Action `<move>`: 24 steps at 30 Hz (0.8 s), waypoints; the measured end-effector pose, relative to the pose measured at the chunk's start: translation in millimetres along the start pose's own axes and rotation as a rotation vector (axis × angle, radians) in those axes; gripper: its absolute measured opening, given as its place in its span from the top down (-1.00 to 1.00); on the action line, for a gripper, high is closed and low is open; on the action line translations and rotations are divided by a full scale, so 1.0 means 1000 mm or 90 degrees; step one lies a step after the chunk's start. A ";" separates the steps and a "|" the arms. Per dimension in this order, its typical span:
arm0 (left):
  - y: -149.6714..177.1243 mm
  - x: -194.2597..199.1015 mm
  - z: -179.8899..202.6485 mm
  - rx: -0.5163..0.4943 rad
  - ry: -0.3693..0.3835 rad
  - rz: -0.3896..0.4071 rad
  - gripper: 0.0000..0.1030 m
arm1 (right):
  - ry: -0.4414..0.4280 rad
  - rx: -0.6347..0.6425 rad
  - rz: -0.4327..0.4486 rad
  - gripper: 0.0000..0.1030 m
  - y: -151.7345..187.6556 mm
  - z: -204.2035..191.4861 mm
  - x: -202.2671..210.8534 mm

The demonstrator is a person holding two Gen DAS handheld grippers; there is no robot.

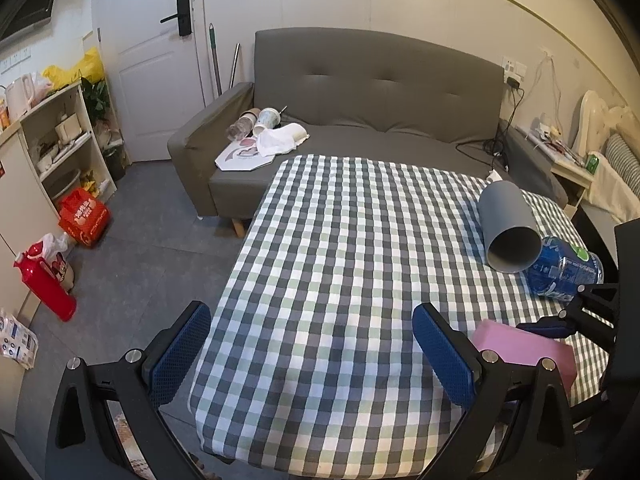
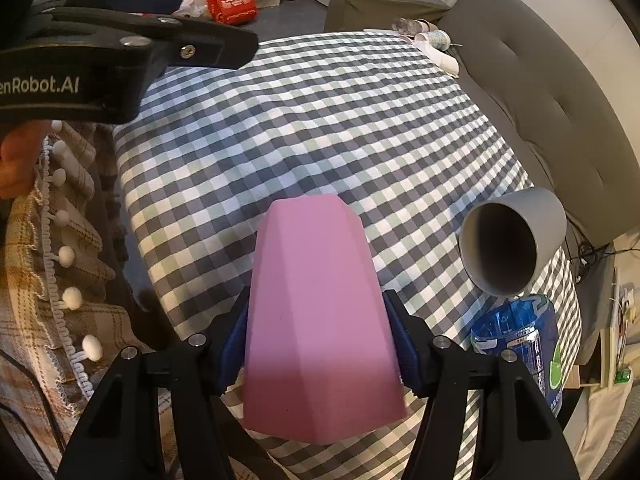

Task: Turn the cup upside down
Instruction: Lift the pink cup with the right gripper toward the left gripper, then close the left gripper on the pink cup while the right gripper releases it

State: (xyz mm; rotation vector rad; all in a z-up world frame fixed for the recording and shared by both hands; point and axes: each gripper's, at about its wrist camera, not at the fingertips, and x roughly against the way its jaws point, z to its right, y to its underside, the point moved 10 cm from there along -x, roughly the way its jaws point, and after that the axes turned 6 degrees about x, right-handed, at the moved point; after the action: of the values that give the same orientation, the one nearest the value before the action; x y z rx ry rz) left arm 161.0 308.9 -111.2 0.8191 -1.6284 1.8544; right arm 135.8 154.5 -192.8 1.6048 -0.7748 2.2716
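A pink faceted cup [image 2: 316, 312] is held between the blue pads of my right gripper [image 2: 318, 344], its narrow closed end pointing away over the checked table [image 2: 320, 120]. The cup also shows in the left wrist view [image 1: 524, 350] at the lower right. My left gripper [image 1: 312, 352] is open and empty above the near edge of the table [image 1: 340, 260]. In the right wrist view the left gripper [image 2: 120, 44] is at the upper left.
A grey cup [image 1: 508, 226] [image 2: 512, 240] lies on its side at the table's right, beside a blue bottle [image 1: 564, 272] [image 2: 520, 340]. A grey sofa [image 1: 360, 100] with cups and litter stands behind the table. Shelves and red items [image 1: 80, 216] stand at left.
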 end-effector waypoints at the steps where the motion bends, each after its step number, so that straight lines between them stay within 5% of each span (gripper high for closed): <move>1: 0.000 -0.001 0.000 -0.001 0.000 -0.002 -1.00 | 0.006 -0.003 0.000 -0.28 0.000 0.001 0.000; 7: 0.005 -0.001 0.001 -0.008 0.002 -0.010 -1.00 | 0.001 -0.065 0.068 -0.54 0.000 0.009 0.024; 14: 0.014 0.004 0.017 -0.026 0.006 -0.031 -1.00 | 0.031 -0.189 0.146 -0.55 0.019 0.028 0.066; 24: 0.027 0.019 0.056 0.006 -0.007 -0.082 -1.00 | 0.088 -0.336 0.180 -0.55 0.087 0.053 0.095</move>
State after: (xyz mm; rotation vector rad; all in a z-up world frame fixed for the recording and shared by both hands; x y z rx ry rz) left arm 133.6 250.2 -109.8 0.9178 -1.5359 1.7724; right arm 101.3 44.3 -115.5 1.1410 -1.4878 2.0689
